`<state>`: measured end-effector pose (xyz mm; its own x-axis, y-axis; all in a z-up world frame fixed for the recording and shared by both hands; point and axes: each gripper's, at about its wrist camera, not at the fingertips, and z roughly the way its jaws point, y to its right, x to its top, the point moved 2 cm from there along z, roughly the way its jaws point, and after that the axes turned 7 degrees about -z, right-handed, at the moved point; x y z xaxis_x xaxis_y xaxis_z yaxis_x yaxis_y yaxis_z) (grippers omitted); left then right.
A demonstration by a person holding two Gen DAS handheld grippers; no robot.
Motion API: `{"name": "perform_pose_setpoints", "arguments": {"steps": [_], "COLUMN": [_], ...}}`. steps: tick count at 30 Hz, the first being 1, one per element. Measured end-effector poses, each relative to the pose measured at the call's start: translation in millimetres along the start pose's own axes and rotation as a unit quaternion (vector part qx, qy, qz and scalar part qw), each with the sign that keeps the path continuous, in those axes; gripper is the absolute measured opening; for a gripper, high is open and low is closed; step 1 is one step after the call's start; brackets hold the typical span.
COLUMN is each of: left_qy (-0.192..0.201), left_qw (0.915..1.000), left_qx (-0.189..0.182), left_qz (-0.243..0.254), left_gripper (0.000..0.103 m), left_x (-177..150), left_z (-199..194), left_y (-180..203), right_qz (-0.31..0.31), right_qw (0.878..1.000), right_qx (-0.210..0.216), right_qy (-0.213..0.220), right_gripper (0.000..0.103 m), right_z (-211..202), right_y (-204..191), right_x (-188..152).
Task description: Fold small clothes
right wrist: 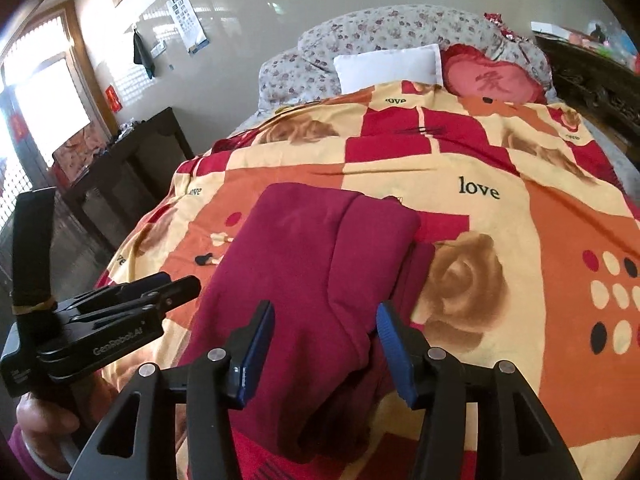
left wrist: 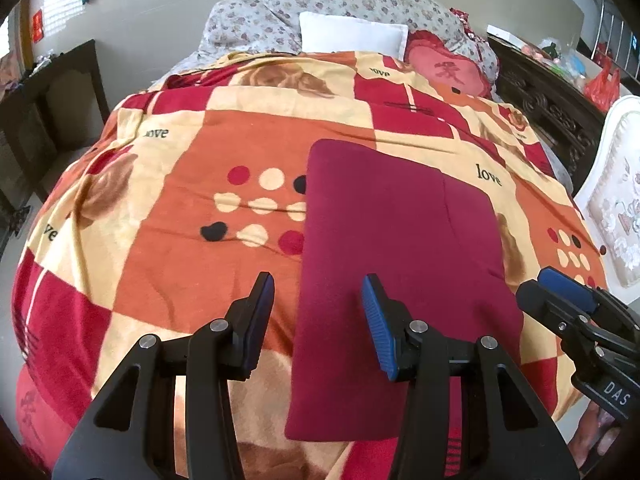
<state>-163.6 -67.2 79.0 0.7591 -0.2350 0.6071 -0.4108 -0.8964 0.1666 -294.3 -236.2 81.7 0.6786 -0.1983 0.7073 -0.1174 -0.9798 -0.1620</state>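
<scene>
Left wrist view: left hand-held gripper (left wrist: pixel 318 300) has its fingers spread apart, nothing between them, hovering over the near left edge of the maroon garment (left wrist: pixel 400 264). Garment lies flat on the bed's patterned blanket (left wrist: pixel 168 184), folded into a long rectangle running away from the camera, with a narrower folded layer showing along its right side. Right hand-held gripper (left wrist: pixel 560 288) sits at the right edge of this view, just beside the garment's right side; can't tell its state from here.

Right wrist view: right hand-held gripper (right wrist: pixel 326 328) also spread apart, empty, poised above the near end of the maroon garment (right wrist: pixel 304 264), where the fabric bunches into a thick fold. Left hand-held gripper (right wrist: pixel 160 292) comes in from the left, held in a hand (right wrist: pixel 44 420).

Far end of the bed: white pillow (left wrist: pixel 352 36), red heart cushion (left wrist: pixel 448 64), floral quilt (left wrist: pixel 320 0) stacked behind them. Dark wooden cabinet (right wrist: pixel 128 168) stands left of the bed.
</scene>
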Motion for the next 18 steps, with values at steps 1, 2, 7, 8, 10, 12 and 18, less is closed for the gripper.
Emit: {"name": "perform_pose_setpoints", "arguments": {"steps": [1, 2, 7, 8, 10, 12, 18], "left_qy": [0.002, 0.005, 0.017, 0.018, 0.018, 0.017, 0.016], "left_qw": [1.0000, 1.0000, 0.9998, 0.9997, 0.9997, 0.9997, 0.9997], "left_qx": [0.002, 0.005, 0.006, 0.008, 0.007, 0.006, 0.007], "left_qz": [0.001, 0.003, 0.011, 0.013, 0.013, 0.013, 0.014], "left_gripper": [0.045, 0.045, 0.045, 0.045, 0.045, 0.045, 0.045], "left_x": [-0.5, -1.0, -2.9, -3.4, -4.2, -4.9, -7.1], "left_z": [-1.3, -2.8, -8.6, -8.9, -8.9, -9.2, -8.0], "left_y": [-0.4, -0.5, 0.6, 0.8, 0.9, 1.3, 2.5], "right_qz": [0.003, 0.005, 0.008, 0.010, 0.015, 0.019, 0.021], "right_qw": [1.000, 1.000, 1.000, 1.000, 1.000, 1.000, 1.000], "right_qx": [-0.001, -0.003, -0.013, -0.015, -0.015, -0.016, -0.017], "right_qy": [0.000, 0.000, -0.008, -0.011, -0.013, -0.012, -0.016], "right_gripper": [0.051, 0.051, 0.052, 0.052, 0.053, 0.054, 0.060], "right_z": [-0.1, 0.2, 3.4, 4.5, 5.6, 5.3, 6.9], "right_y": [-0.3, -0.7, -3.5, -3.2, -2.9, -2.4, -1.7], "right_x": [-0.1, -0.1, -2.4, -2.9, -4.4, -5.5, -6.7]}}
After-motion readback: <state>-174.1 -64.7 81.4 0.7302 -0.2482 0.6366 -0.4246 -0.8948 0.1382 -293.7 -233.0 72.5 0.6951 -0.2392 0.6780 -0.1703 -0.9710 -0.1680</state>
